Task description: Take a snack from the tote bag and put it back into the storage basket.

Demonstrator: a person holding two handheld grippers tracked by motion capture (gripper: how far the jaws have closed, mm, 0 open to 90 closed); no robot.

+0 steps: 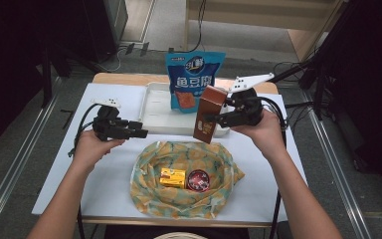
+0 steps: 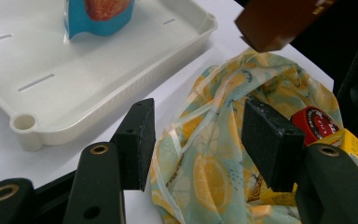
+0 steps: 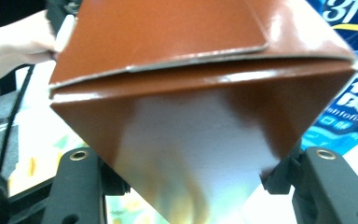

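While clamped, glossy brown carton (image 1: 208,113) hangs tilted.

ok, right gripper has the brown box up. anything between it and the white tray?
Nothing visible on the near side. The right gripper holds the brown box tilted above the white tray front edge. The blue snack pouch stands in the tray, taking space toward the back.

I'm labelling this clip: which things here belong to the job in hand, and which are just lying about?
In the job:
right hand-held gripper, shut on the brown box
lemon-print cloth bag
white tray

Lying about:
blue snack pouch
yellow box and red round tin, both in the bag
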